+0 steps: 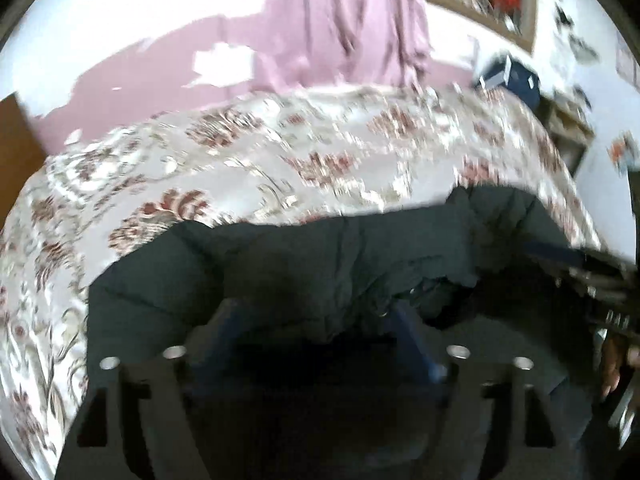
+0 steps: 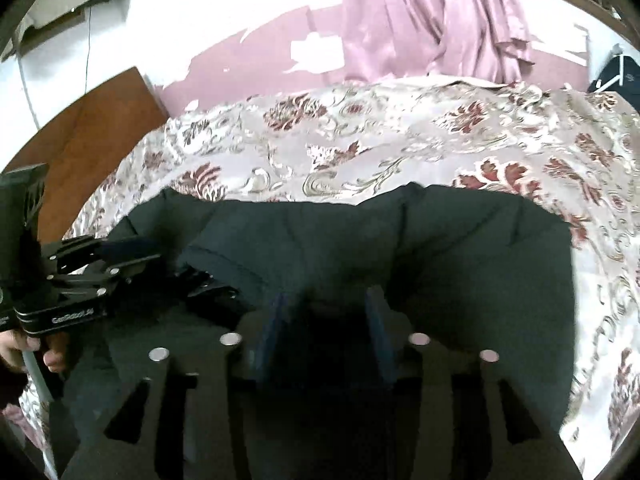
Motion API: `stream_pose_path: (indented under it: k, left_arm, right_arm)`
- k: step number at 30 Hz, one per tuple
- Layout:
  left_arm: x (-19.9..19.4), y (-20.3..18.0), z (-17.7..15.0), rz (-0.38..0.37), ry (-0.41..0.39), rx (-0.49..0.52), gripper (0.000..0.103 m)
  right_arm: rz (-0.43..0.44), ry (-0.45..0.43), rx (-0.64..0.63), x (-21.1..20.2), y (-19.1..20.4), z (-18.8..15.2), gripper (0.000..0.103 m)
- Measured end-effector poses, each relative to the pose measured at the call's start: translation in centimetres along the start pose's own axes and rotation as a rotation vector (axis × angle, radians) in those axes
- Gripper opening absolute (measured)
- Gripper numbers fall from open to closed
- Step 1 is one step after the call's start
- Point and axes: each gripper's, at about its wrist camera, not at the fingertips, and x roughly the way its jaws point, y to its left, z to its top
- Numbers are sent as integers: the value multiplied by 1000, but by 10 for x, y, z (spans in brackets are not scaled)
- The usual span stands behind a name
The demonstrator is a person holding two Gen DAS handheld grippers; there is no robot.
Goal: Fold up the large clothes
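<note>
Right wrist view shows the dark quilted jacket lying flat on the bed's floral bedspread, its far edge running roughly straight from nine to three o'clock, which suggests a fold has been laid there and the garment set down to rest. The right gripper hangs above the cloth with its jaws partly spread and nothing pinched between them; the blue pads stand clear of the fabric. At nine o'clock the left gripper reaches in over the jacket's near corner, held by the person's hand. In the blurred left wrist view its jaws stand wide apart over the jacket, gripping nothing. Both likely sit open because the fold is released. Beyond the bed, at twelve o'clock, a pink curtain hangs against the wall.
</note>
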Motion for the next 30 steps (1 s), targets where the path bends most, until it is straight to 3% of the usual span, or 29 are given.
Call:
stream_pose_path:
  k: [4, 7, 9, 11, 15, 24, 30]
  left_arm:
    - [-26, 5, -1, 13, -45, -78, 83]
    - [-52, 8, -7, 34, -87, -120, 90]
    - [-73, 9, -12, 52, -111, -148, 96]
    - [-92, 8, -18, 68, -150, -161, 99]
    - [-129, 4, -31, 108, -216, -156, 103]
    - [-208, -15, -68, 138, -315, -143, 103]
    - [-253, -33, -96, 137, -363, -117, 103]
  right_arm:
    - [-25, -41, 10, -21, 4, 3, 55]
    - [-45, -87, -1, -46, 9, 4, 72]
    - [-52, -116, -5, -62, 14, 4, 88]
    - [-60, -145, -8, -79, 18, 4, 94]
    - [-65, -200, -1, -111, 26, -3, 101]
    - [-69, -293, 67, -173, 39, -34, 101]
    - [-76, -326, 30, -214, 51, -64, 101]
